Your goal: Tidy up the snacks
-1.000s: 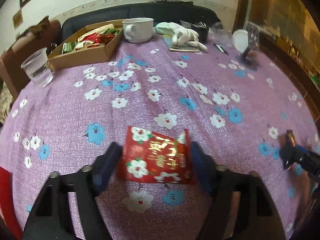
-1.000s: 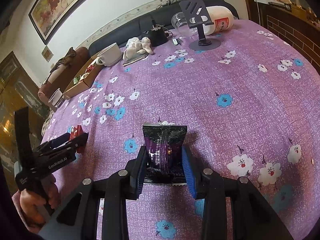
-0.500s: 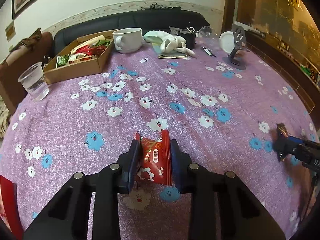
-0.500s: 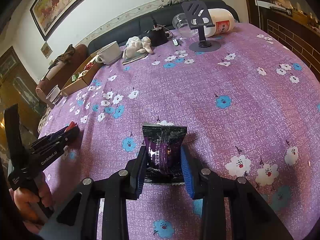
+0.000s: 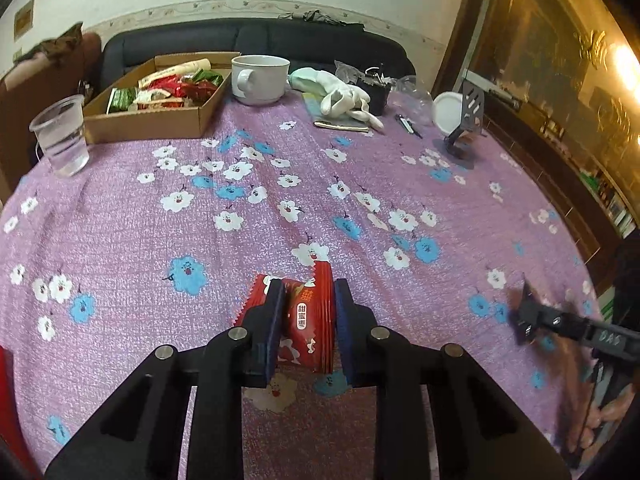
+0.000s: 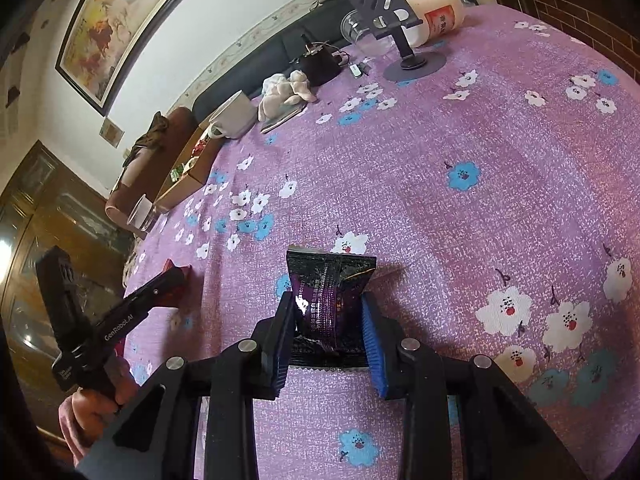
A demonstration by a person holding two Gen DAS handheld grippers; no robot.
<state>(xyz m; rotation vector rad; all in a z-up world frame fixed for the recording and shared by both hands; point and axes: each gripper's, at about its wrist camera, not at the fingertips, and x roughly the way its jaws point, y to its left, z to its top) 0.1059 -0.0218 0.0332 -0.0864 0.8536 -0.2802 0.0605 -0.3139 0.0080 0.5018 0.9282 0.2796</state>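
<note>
Left gripper point(image 5: 308, 320): jaws have just been closing, now pinched on the red snack packet point(image 5: 310, 320), which is buckled and folded between the pads, its serrated edge sticking out past the left pad. Right gripper point(image 6: 326, 330): jaws narrow, pressing the sides of the purple snack packet point(image 6: 326, 300); top flap pokes out ahead of the fingertips, bottom seam sits back between the jaws on the floral tablecloth point(image 5: 160, 240). Both packets look low, at or near the cloth; can't tell if either is lifted.

Cardboard box point(image 5: 152, 120) with other snacks is far ahead and left of the left gripper, white mug point(image 5: 260, 80) just beside its right edge, plastic cup point(image 5: 60, 136) near its left front corner.

Risks, as I judge them:
- Red packet is held crumpled and off-centre; slick foil could slide out on the carry.
- Purple packet is puffy; squeeze could pop or crush it, or it could pivot between the pads.
- Path to the box passes the cup and mug; a low or wide swing could knock the cup over.
- Both grippers heading for one box could collide; the right has the longer way.
</note>
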